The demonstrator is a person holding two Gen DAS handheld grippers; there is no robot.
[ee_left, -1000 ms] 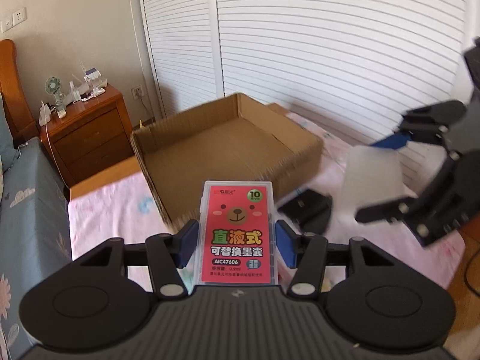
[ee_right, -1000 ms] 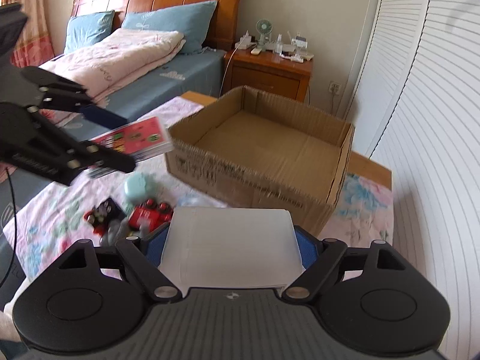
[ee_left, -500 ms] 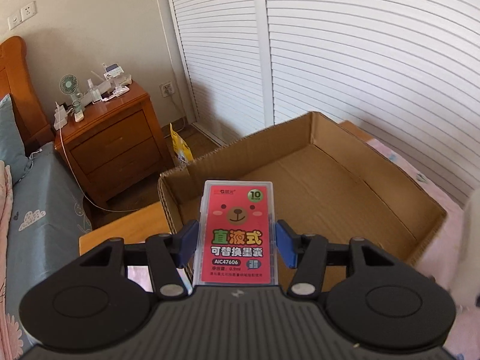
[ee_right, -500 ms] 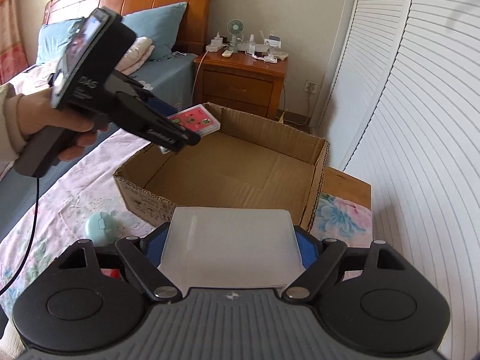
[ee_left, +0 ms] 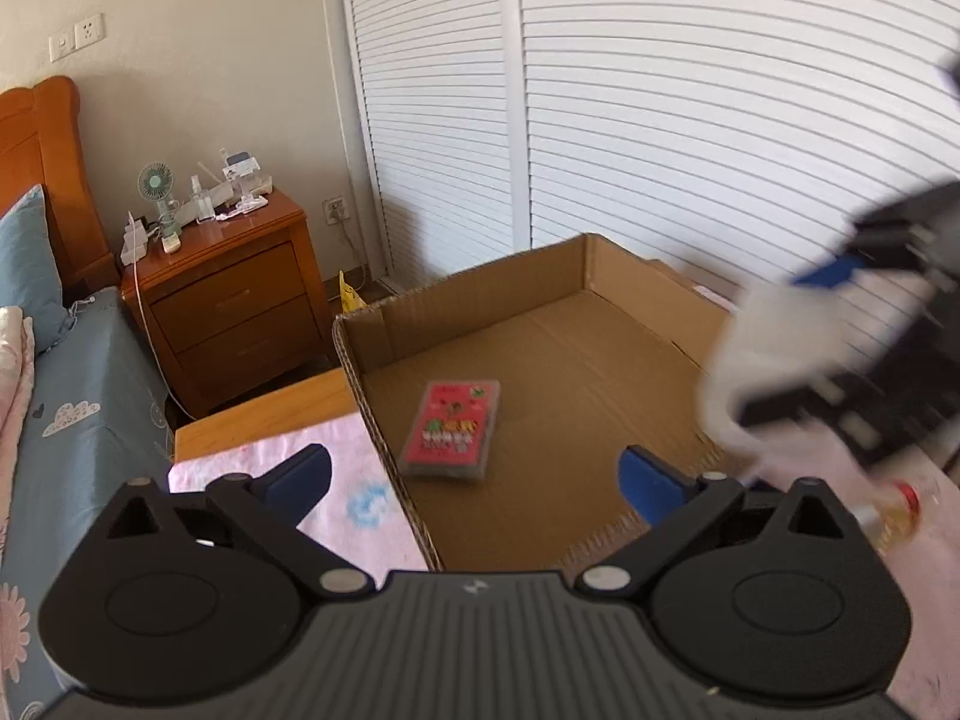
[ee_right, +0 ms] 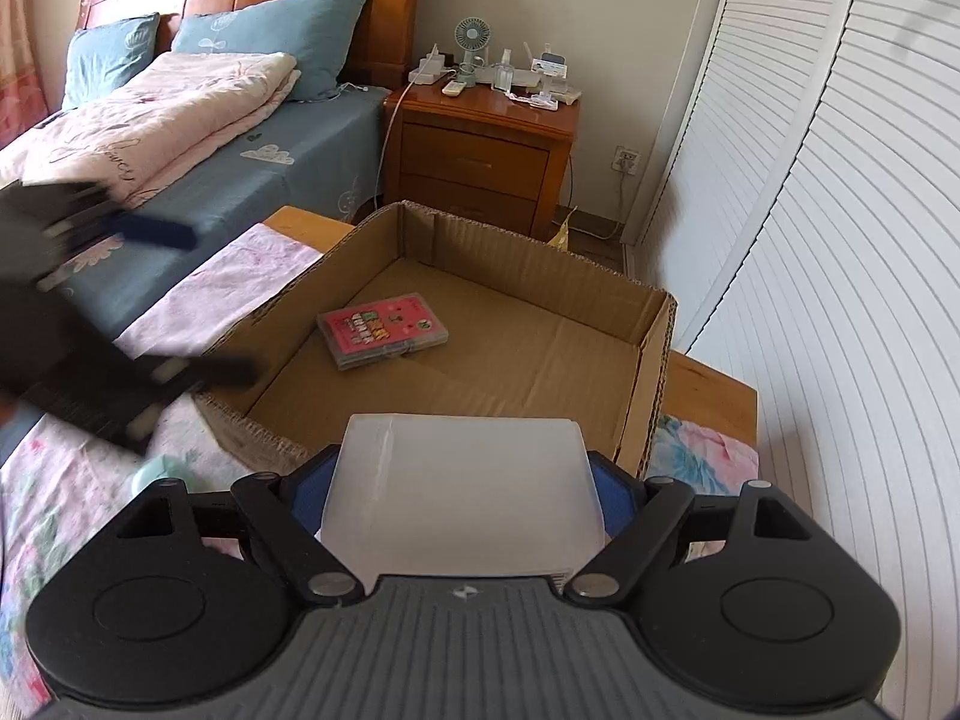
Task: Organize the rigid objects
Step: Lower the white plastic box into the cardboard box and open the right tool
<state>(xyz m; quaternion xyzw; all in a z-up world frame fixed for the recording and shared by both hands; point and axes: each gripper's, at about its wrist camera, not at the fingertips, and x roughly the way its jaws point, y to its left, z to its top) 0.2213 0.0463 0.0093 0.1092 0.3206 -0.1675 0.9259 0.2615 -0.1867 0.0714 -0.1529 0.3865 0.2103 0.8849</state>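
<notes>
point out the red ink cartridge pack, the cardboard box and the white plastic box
red ink cartridge pack (ee_right: 384,330), right wrist view, middle of its red label
cardboard box (ee_right: 654,360), right wrist view, its right wall
white plastic box (ee_right: 462,492), right wrist view, middle of its top face

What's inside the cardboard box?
Only a red pack lies flat on the floor of the box. The rest of the floor in view is bare cardboard. The white box in the right gripper covers the near edge, so that strip stays unseen.
</notes>
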